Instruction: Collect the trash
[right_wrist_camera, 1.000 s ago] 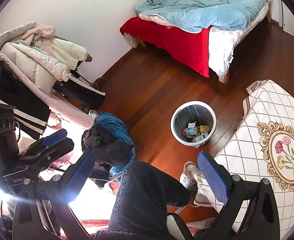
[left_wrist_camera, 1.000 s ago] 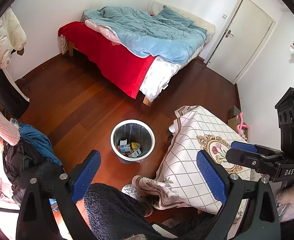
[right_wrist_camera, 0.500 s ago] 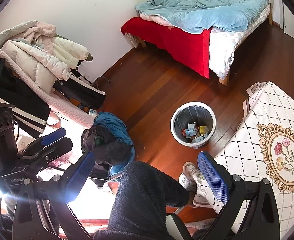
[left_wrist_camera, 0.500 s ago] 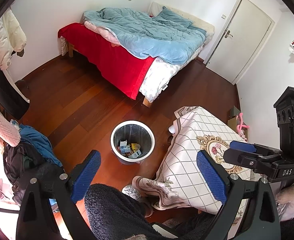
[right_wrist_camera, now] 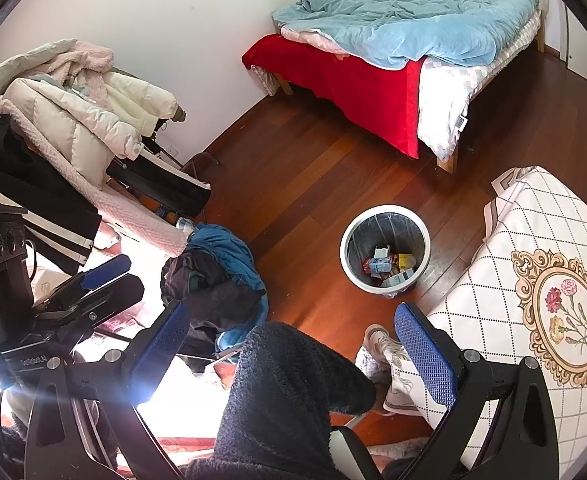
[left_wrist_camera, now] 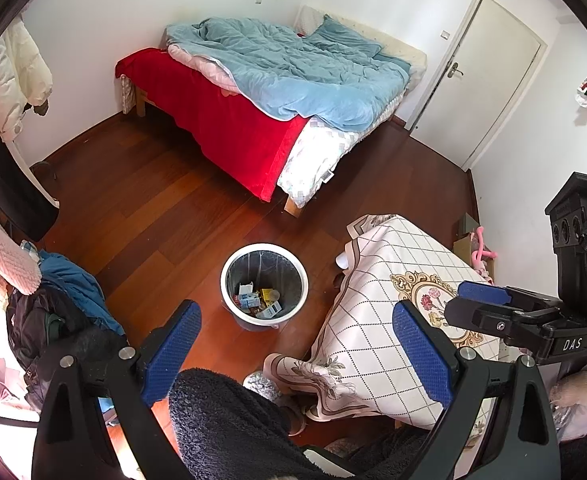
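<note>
Almost nothing is changing across the last second: both views are drifting only slightly, the round white-rimmed wastebasket with its dark liner (left_wrist_camera: 264, 286) is sitting in the same spot on the reddish-brown wooden floor (left_wrist_camera: 153, 208), and the small cartons and wrappers (left_wrist_camera: 257, 300) at its bottom are lying as they were. Judging from that, collecting appears to be finished or pausing, since no loose trash is showing on the floor or on the cream quilted cloth with the flower medallion (left_wrist_camera: 385, 280) covering the table beside the basket.

The left gripper (left_wrist_camera: 297, 356) is being held high above the person's dark fleece-clad knee (left_wrist_camera: 229, 420), its blue-padded fingers (left_wrist_camera: 171, 344) spread wide and holding nothing. The right gripper (right_wrist_camera: 293, 356) is hanging likewise, its blue pads (right_wrist_camera: 423, 358) set wide apart with only air between them. Each is appearing in the other's view, off to the side, well apart from the basket.

The bed with the red sheet and pale blue duvet (left_wrist_camera: 285, 80) is lying beyond, and a heap of dark and blue clothes (right_wrist_camera: 213, 276) is sitting near the basket; whether any trash is hiding among them I cannot tell
</note>
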Motion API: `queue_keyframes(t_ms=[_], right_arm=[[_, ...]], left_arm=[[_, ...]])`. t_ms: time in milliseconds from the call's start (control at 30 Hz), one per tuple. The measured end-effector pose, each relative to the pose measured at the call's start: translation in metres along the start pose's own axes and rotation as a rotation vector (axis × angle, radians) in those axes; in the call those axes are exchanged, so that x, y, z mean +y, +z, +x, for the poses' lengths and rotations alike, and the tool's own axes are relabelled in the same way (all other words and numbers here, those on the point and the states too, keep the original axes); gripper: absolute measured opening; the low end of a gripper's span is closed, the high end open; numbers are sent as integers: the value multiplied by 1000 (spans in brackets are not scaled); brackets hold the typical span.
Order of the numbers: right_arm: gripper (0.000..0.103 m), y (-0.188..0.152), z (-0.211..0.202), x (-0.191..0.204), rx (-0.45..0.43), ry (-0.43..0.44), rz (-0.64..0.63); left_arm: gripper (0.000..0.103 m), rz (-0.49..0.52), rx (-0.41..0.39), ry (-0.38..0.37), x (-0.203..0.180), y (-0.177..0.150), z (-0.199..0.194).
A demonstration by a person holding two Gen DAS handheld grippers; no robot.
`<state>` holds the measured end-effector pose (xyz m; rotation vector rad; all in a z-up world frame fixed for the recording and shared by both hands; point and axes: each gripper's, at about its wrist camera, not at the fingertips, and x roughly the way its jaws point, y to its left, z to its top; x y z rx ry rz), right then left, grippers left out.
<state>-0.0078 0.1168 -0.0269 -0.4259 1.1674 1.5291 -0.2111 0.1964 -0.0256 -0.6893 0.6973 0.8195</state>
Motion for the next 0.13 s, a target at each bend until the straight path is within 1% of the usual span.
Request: queue_keyframes(t_ms=[133], right_arm=[[103, 0, 0, 1, 0, 0, -2]], left_arm=[[98, 4, -9, 2, -1, 2, -3]])
